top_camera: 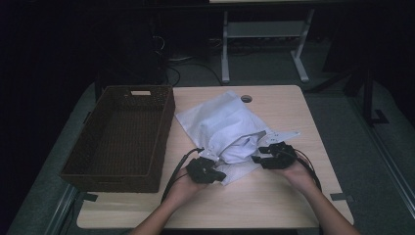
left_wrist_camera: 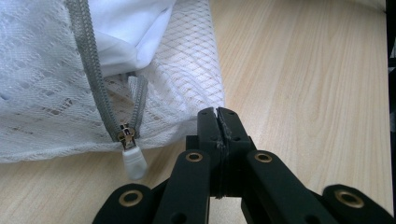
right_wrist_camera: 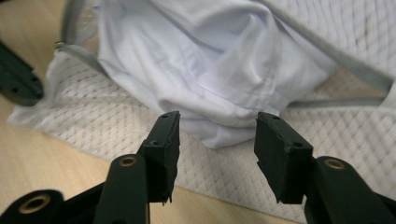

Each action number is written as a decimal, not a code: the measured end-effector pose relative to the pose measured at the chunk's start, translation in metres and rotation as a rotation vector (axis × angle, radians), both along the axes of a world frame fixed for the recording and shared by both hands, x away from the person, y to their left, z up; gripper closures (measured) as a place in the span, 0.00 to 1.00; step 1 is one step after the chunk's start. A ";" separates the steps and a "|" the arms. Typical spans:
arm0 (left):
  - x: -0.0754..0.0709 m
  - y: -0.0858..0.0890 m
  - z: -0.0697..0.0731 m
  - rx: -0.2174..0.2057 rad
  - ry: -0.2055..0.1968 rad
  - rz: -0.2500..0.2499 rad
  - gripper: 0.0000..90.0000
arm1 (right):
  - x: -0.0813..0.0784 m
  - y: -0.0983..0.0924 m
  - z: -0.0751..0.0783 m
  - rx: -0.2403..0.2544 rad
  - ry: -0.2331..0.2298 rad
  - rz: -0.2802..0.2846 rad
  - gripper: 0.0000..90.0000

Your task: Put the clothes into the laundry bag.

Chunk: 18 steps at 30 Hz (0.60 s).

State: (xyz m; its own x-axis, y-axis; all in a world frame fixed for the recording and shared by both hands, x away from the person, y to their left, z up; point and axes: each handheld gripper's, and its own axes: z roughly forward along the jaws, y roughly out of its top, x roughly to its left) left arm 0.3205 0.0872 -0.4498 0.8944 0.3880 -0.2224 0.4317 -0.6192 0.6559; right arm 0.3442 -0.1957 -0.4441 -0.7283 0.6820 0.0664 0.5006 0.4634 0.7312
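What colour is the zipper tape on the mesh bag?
Grey zipper tape, white pull tab; clearest in the left gripper view.

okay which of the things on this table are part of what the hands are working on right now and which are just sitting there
In the job:
- mesh laundry bag, unzipped
- white garment bulging from its opening
- grey zipper with white pull tab
- left gripper, jaws shut on the bag's corner
- right gripper, jaws open just short of the garment

Lying about:
- brown wicker basket, beside the bag
- table

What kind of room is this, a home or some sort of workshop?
Probably a lab or workroom, not a home: a plain wooden table on a dark floor, cables trailing behind it, and a bare metal desk frame beyond.
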 end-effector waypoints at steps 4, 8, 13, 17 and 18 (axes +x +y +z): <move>0.000 0.000 0.000 0.003 0.001 -0.003 1.00 | 0.010 0.007 -0.014 -0.016 0.058 0.008 0.58; 0.000 0.001 0.000 0.003 0.001 0.000 1.00 | 0.015 0.014 -0.018 -0.044 0.051 -0.001 0.95; 0.001 0.001 -0.001 0.005 0.002 0.001 1.00 | 0.016 0.028 -0.009 0.026 0.037 0.052 1.00; 0.001 0.001 -0.001 0.012 0.004 -0.004 1.00 | 0.016 0.058 -0.001 0.069 0.004 0.116 1.00; 0.001 0.001 -0.001 0.015 0.005 -0.005 1.00 | 0.016 0.058 -0.001 0.069 0.004 0.116 1.00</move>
